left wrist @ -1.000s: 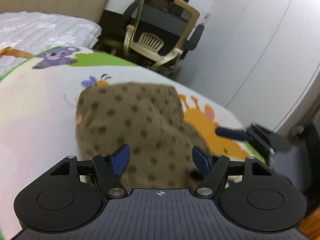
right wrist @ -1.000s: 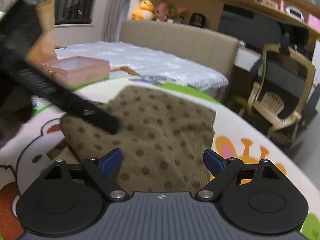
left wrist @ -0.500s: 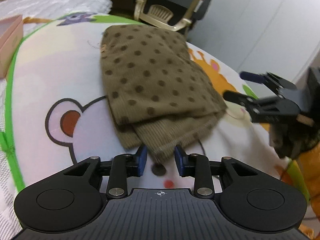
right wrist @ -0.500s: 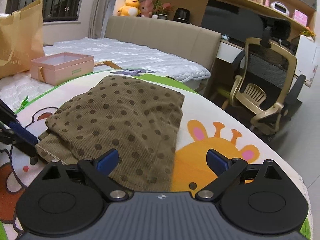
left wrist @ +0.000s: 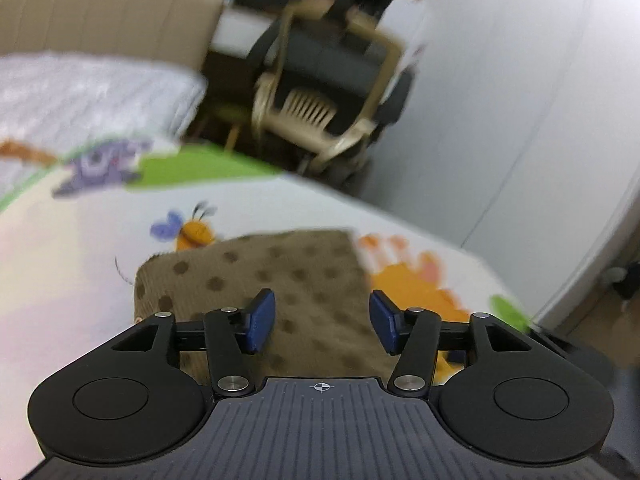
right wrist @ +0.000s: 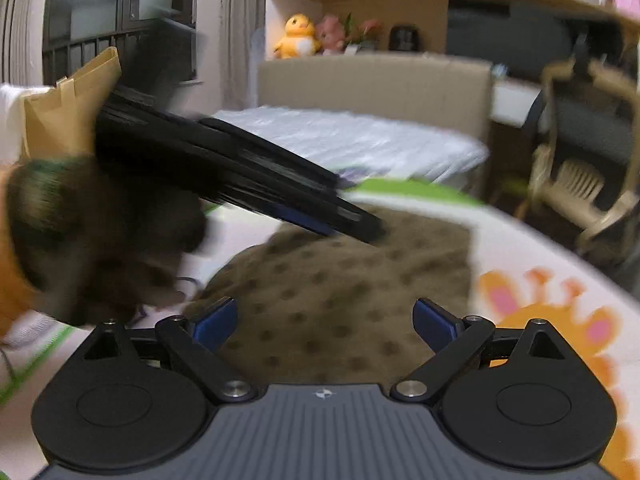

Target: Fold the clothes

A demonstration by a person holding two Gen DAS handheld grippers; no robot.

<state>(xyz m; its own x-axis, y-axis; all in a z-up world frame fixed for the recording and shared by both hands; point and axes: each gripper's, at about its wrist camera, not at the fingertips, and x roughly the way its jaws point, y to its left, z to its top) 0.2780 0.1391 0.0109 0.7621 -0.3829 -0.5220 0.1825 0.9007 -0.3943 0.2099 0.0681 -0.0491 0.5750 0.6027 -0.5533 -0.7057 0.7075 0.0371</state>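
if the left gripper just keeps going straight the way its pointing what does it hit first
Most likely the folded brown dotted garment on the cartoon mat. The left gripper tilts down over it, jaws opening with nothing pinched between them. Blur leaves the depth unclear.

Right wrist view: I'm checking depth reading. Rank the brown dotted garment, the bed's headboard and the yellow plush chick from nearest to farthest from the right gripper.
1. brown dotted garment: right ahead of the right gripper, on the cartoon mat.
2. headboard: past the mat, behind the mattress.
3. yellow plush chick: on the ledge above and behind the headboard, upper left of centre.
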